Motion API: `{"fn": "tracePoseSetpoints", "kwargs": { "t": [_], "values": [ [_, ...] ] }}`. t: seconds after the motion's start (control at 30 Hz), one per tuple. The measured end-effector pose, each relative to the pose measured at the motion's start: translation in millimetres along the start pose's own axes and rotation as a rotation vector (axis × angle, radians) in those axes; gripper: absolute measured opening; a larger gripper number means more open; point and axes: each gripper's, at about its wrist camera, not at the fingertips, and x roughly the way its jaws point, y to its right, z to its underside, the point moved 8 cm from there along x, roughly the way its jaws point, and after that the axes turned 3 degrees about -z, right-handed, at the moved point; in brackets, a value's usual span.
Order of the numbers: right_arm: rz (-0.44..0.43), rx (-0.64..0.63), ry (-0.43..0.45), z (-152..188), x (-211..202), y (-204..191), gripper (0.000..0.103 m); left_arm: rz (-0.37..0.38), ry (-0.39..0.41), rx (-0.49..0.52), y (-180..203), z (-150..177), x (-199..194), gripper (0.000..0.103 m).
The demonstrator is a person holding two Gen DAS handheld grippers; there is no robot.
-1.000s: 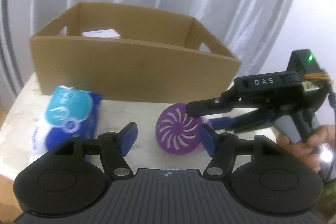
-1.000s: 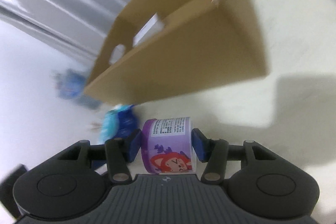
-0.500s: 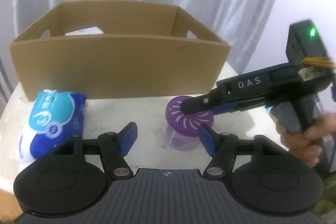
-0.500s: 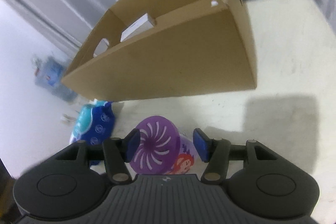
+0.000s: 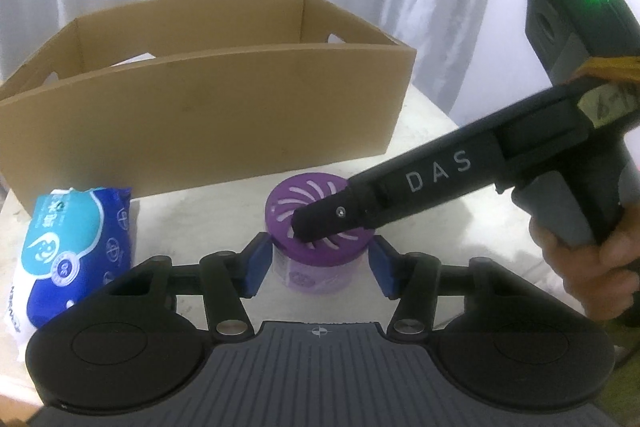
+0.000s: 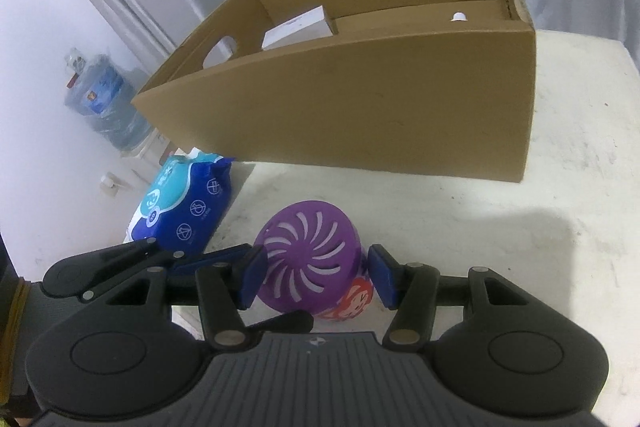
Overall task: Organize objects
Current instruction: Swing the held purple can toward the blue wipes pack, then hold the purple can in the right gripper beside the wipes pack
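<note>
A purple jar with a slotted swirl lid stands upright on the table, at lower centre of both views, in front of the open cardboard box that fills the upper half of each frame.

In the left wrist view, the left claw brackets the jar low down. Its jaws are closing with the jar between them; the left blue pad looks to be at the jar's side, while the right pad stands a little off it, so no firm pinch shows.

In the right wrist view, the right claw straddles the same jar at lid height. Its left pad sits against the lid's edge and the right pad shows a narrow gap; the jaws are spread around the jar rather than squeezing it. In the left view this claw reaches in from the right edge, gripped by a hand, its tip over the lid.

A blue wipes pack lies flat at the lower left, near the box's front corner. Inside the box a white carton sits at the far left, and a small white cap peeks over the near wall at the right.
</note>
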Motion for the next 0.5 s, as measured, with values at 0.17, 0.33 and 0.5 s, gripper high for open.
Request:
{"fn": "tracePoseSetpoints", "kwargs": {
  "t": [0.17, 0.33, 0.5],
  "values": [
    [-0.014, -0.027, -0.015, 2, 3, -8, 0.059, -0.024, 0.01, -0.036, -3, 10, -12, 0.052],
    [-0.033, -0.054, -0.027, 3, 8, -18, 0.059, -0.053, 0.019, -0.043, -3, 20, -24, 0.052],
    [-0.051, -0.079, -0.04, 1, 13, -25, 0.059, -0.067, 0.021, -0.054, -4, 23, -28, 0.052]
  ]
}}
